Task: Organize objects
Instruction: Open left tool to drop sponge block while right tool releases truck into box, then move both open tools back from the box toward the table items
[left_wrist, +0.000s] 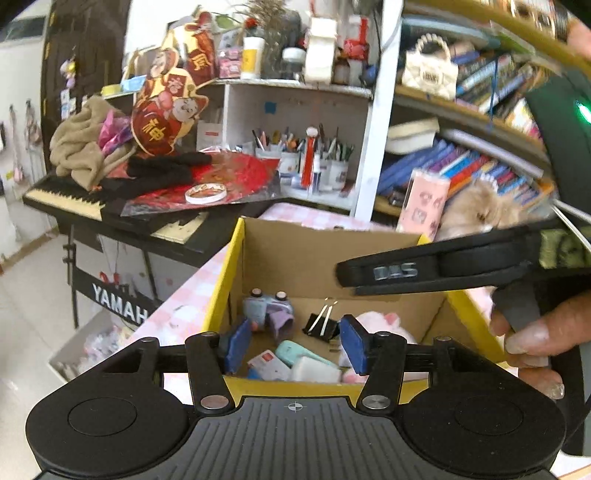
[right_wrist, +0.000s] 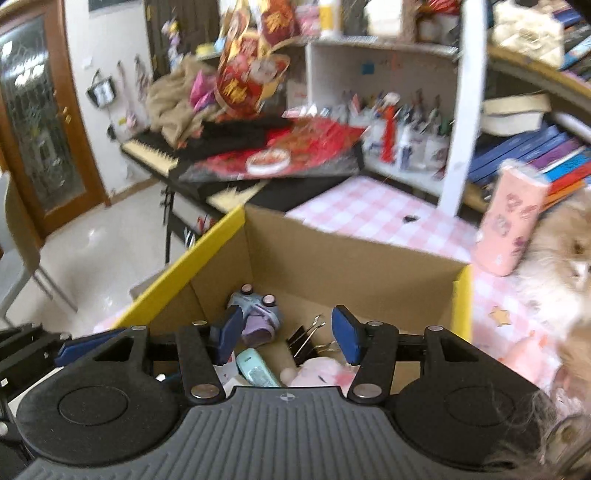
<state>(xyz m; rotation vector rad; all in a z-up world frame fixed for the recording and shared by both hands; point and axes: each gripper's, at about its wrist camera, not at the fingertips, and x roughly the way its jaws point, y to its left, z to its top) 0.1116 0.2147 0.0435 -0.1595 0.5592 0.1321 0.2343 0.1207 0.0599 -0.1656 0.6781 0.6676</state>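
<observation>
Both grippers hang over the box (left_wrist: 236, 258), fingers parted and holding nothing: left gripper (left_wrist: 295, 343), right gripper (right_wrist: 286, 338). In the box lie a clip (left_wrist: 322, 325), a toy car (left_wrist: 267, 306), a pink plush (left_wrist: 384, 323) and a mint case (left_wrist: 295, 352). Risk, as I judge it: the two grippers crowd one opening and could knock together. Right of the box a cat (right_wrist: 561, 266), blurred, sits on the worktop (right_wrist: 369, 214) and might step in. Behind the box stands a cluttered keyboard (left_wrist: 66, 199).

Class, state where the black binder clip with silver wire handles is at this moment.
In both wrist views the black binder clip with silver wire handles lies on the floor of the yellow-rimmed cardboard box, between the purple toy car and the pink plush toy.
</observation>
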